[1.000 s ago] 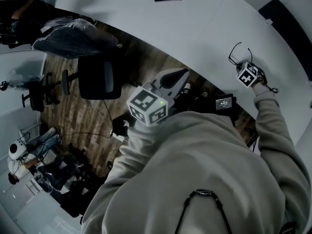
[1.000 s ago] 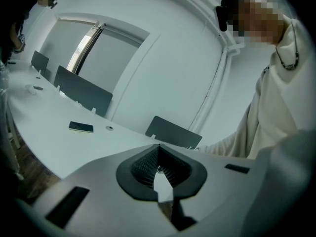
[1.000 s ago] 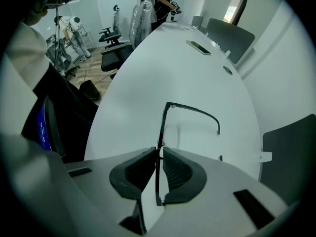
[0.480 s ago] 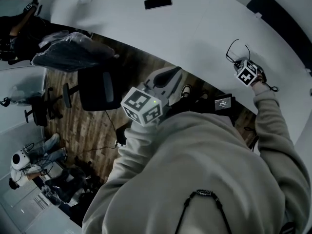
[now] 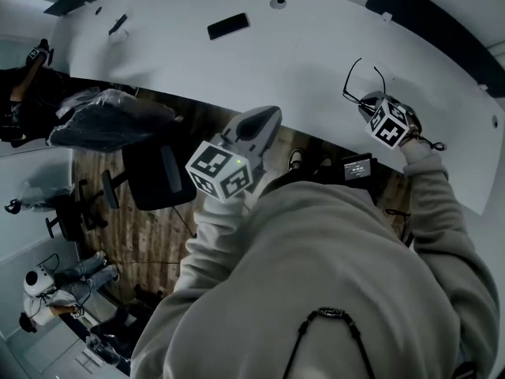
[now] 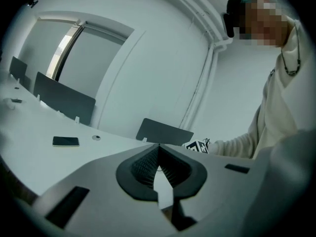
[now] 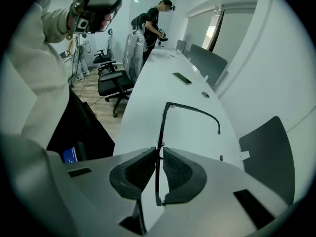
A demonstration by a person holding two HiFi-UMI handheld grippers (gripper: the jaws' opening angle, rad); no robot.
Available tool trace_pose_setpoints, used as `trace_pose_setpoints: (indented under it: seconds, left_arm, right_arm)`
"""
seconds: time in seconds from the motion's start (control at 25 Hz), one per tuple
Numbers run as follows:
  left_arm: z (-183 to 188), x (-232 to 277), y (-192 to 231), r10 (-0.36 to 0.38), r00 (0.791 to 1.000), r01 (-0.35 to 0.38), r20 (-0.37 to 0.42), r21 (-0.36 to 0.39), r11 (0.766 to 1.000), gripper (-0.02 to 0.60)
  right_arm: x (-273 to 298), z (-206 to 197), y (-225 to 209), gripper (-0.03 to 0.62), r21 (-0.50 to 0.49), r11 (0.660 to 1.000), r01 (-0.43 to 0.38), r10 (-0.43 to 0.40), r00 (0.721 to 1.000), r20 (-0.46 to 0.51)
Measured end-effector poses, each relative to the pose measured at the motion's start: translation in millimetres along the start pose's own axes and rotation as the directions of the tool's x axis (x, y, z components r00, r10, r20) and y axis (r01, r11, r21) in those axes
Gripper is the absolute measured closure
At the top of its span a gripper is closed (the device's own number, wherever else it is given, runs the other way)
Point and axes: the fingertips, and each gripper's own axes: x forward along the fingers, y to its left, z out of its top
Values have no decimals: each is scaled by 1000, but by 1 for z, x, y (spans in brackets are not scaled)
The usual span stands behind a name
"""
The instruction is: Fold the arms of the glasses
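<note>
The black thin-framed glasses (image 5: 359,85) hang above the white table (image 5: 300,46), held in my right gripper (image 5: 367,105). In the right gripper view the frame (image 7: 161,127) runs edge-on between the pads of that gripper (image 7: 159,154), which is shut on it, and one arm (image 7: 197,110) sticks out unfolded to the right. My left gripper (image 5: 268,115) is held off the table's near edge, in front of the chest. Its jaws (image 6: 158,149) are shut with nothing between them.
A dark phone (image 5: 229,26) lies far out on the table. A small screen device (image 5: 357,166) sits below the table edge. Office chairs (image 5: 154,176) stand on the wood floor at left. Grey partition panels (image 7: 261,147) line the table's far side. Another person (image 7: 157,19) stands at the far end.
My right gripper has risen with the glasses, lifting them off the table. The left gripper has shifted a little up and toward the table. The head view has swung to show more table.
</note>
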Motion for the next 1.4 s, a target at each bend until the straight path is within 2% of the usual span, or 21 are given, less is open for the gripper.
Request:
trace_pose_setpoints:
  seconds: [0.32, 0.48, 0.6, 0.68, 0.84, 0.96, 1.16, 1.24, 1.28, 1.4]
  left_arm:
    - [16, 35, -19, -100, 995, 101, -19, 65, 993, 577]
    - [19, 52, -35, -191, 980, 196, -62, 86, 977, 577]
    - [19, 62, -53, -287, 953, 296, -95, 102, 950, 577]
    - [21, 69, -61, -314, 942, 328, -117, 133, 935, 577]
    - [31, 83, -74, -337, 930, 362, -144, 208, 909, 577]
    - [43, 94, -82, -363, 918, 394, -160, 274, 877, 576]
    - [66, 109, -89, -379, 913, 408, -153, 351, 843, 575]
    - [75, 116, -97, -401, 904, 426, -145, 369, 826, 574]
    - [79, 119, -102, -415, 898, 437, -145, 379, 815, 561]
    - [84, 129, -121, -452, 878, 475, -159, 417, 775, 468]
  right_arm:
    - [-58, 18, 6, 533, 18, 999, 47, -49, 995, 90]
    - [-85, 15, 9, 533, 46, 997, 57, -63, 991, 116]
    - [-106, 15, 12, 533, 94, 995, 27, -43, 985, 167]
    - [-120, 17, 16, 533, 126, 992, 4, -31, 977, 211]
    - [-149, 22, 29, 534, 213, 975, -58, -9, 955, 297]
    - [-170, 26, 34, 533, 260, 961, -92, -8, 933, 361]
    - [-201, 40, 41, 533, 295, 943, -154, 7, 896, 443]
    - [-214, 44, 41, 533, 312, 935, -170, 4, 882, 471]
    - [-221, 46, 42, 534, 320, 929, -184, 5, 873, 488]
    - [-243, 56, 50, 534, 333, 911, -242, 21, 835, 549]
